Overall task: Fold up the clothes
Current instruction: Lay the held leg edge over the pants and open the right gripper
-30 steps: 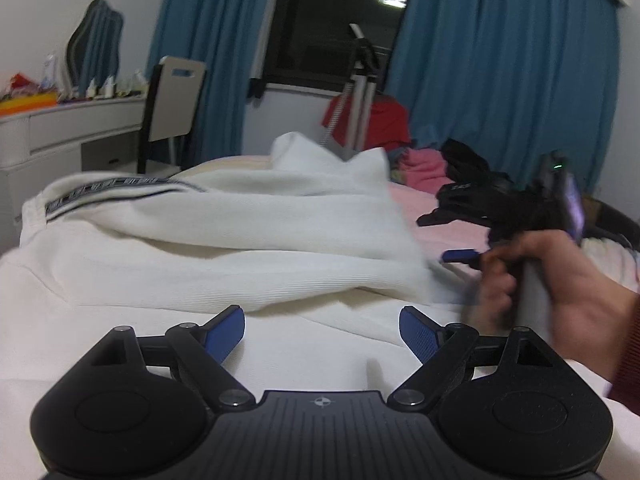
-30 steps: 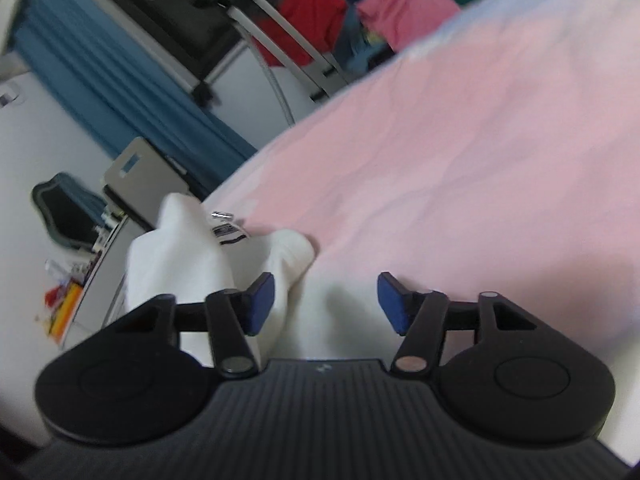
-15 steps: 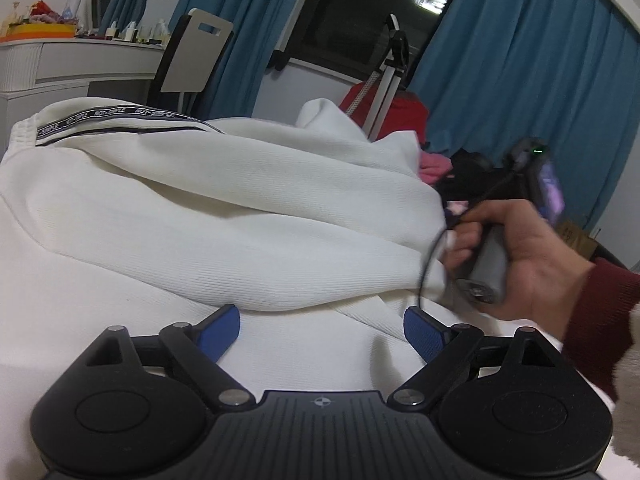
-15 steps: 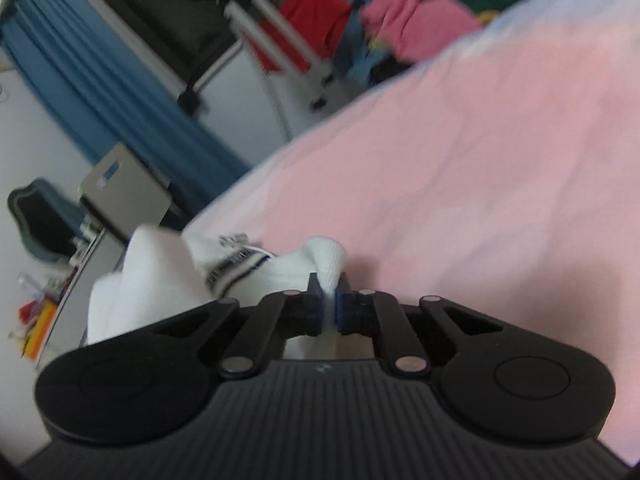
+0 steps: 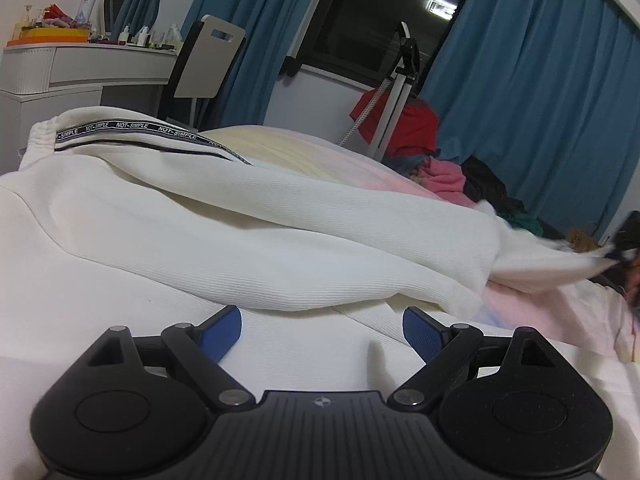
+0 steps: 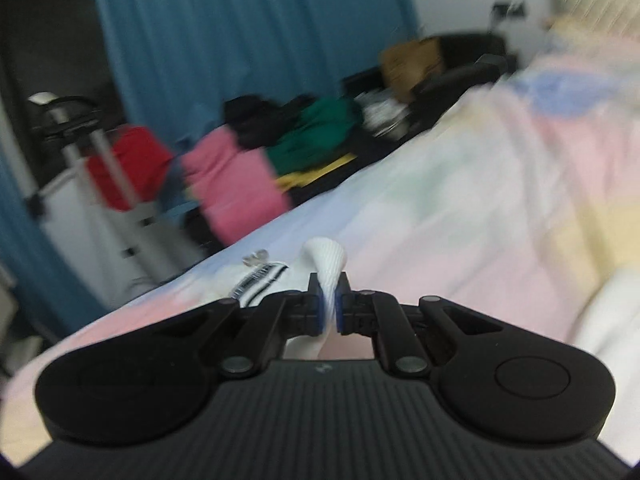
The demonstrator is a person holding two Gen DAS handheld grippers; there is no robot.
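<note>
A white ribbed garment (image 5: 248, 224) with a black lettered stripe (image 5: 132, 130) lies spread over the bed in the left wrist view. My left gripper (image 5: 322, 330) hovers low over it, open, with only flat cloth below its blue pads. The garment's far end (image 5: 560, 260) is stretched out to the right edge, where the other gripper shows as a dark blur. In the right wrist view my right gripper (image 6: 328, 308) is shut on a pinched fold of the white garment (image 6: 326, 258), lifted above the pastel bedsheet (image 6: 460, 216). That view is motion-blurred.
A pile of pink, green and black clothes (image 6: 280, 156) lies beyond the bed's far side, by blue curtains (image 5: 520, 92). A metal stand with a red cloth (image 5: 396, 92), a chair (image 5: 204, 64) and a white dresser (image 5: 60, 72) stand behind the bed.
My right gripper closed on the garment's end, then swung up and to the right, pulling the bunched cloth out flat. The hand left the left wrist view. The left gripper stayed put.
</note>
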